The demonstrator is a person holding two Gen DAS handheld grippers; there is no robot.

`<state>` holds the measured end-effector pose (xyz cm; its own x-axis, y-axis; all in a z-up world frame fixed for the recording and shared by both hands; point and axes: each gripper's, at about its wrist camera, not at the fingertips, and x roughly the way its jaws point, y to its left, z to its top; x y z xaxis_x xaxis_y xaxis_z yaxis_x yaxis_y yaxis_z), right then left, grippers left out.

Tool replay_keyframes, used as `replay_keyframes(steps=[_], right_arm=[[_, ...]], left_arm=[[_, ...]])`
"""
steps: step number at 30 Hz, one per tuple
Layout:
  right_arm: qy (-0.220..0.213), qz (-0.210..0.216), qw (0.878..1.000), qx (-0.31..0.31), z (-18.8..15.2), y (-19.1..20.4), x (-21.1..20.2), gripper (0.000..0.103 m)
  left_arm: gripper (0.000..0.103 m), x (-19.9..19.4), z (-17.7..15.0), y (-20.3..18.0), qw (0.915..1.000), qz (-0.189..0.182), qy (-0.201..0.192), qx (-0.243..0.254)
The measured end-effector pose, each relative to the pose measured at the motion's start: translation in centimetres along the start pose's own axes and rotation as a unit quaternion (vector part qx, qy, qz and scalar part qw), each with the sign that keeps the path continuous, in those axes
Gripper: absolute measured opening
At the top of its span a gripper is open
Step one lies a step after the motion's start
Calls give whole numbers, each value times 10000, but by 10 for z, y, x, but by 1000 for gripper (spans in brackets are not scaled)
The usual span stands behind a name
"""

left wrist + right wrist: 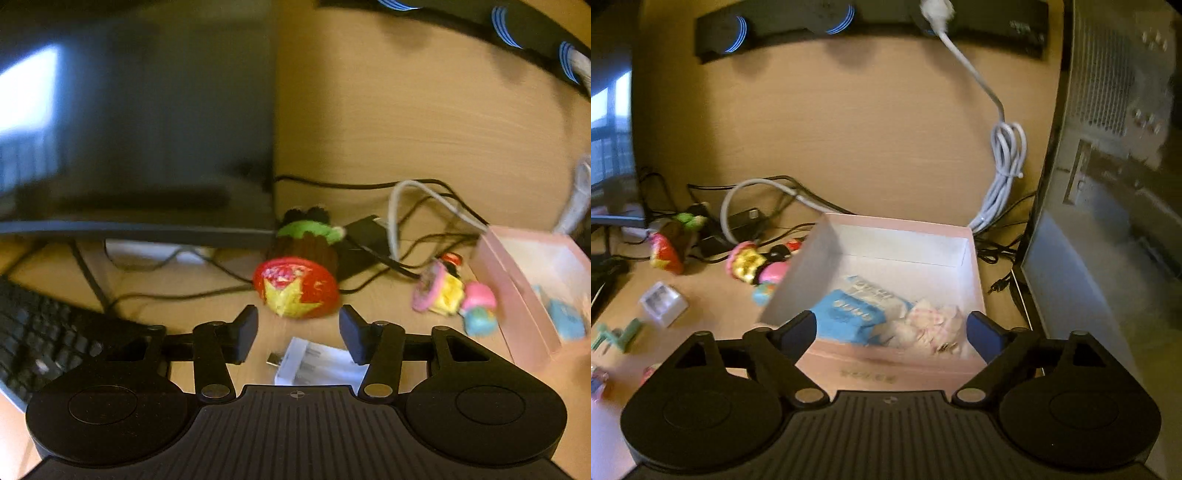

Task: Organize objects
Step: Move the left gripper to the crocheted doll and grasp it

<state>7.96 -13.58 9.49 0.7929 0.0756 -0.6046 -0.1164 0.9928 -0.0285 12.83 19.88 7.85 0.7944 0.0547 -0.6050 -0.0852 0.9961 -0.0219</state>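
Note:
A red toy (295, 288) with a yellow star, a brown body and a green top lies on the desk just beyond the fingertips of my left gripper (298, 328), which is open with nothing between its pads. The same red toy (666, 254) shows far left in the right wrist view. An open pink box (886, 365) holds a blue packet (849, 317) and a pink checked item (931, 321). My right gripper (892, 332) hangs open over the box's near wall, empty. Small colourful figures (443, 291) lie beside the pink box (509, 295).
A dark monitor (140, 129) and a black keyboard (44, 339) stand on the left, with tangled cables (406, 221) behind the toys. A white adapter (314, 360) lies under my left gripper. A computer case (1108, 184) walls off the right. A green toy (617, 336) lies near the front left.

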Motion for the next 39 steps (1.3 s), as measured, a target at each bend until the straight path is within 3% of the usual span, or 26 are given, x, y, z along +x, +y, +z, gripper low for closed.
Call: replay_keyframes(steps=[5, 8, 11, 13, 17, 20, 21, 22, 25, 28, 33, 39], right_arm=[[-95, 784, 9968, -104, 7, 45, -15, 89], [-96, 1491, 9884, -284, 31, 90, 9, 89], [-248, 1853, 9779, -939, 49, 149, 45, 90], [-260, 1950, 9719, -1296, 54, 187, 75, 90], [-277, 1834, 9661, -1796, 57, 253, 133, 90], [-110, 1625, 9666, -1981, 57, 282, 163, 88], [-58, 1629, 9667, -1971, 58, 287, 170, 78], [11, 1663, 9670, -1931, 60, 289, 176, 73], [151, 1724, 9697, -1722, 67, 278, 172, 70], [35, 1770, 9715, -1578, 69, 248, 138, 68], [-410, 1533, 9765, -1458, 52, 185, 45, 68], [-19, 1158, 9892, -899, -14, 124, -19, 68]], left_arm=[[50, -23, -19, 36, 9962, -440, 86, -749], [50, -47, -43, 68, 9913, -663, 229, -1118], [50, -77, -64, 101, 9876, -821, 251, -1317], [49, -100, -74, 123, 9837, -965, 122, -1512], [49, -151, -88, 168, 9703, -1226, -644, -1982], [49, -160, -90, 187, 9548, -1856, -769, -2192], [49, -159, -90, 189, 9502, -2068, -734, -2212], [49, -158, -89, 189, 9496, -2148, -696, -2176], [49, -151, -85, 178, 9619, -1959, -587, -1816], [49, -141, -84, 165, 9684, -1877, -366, -1602], [49, -130, -93, 147, 9653, -2165, -175, -1450], [49, -121, -105, 104, 9582, -2573, 54, -1252]])
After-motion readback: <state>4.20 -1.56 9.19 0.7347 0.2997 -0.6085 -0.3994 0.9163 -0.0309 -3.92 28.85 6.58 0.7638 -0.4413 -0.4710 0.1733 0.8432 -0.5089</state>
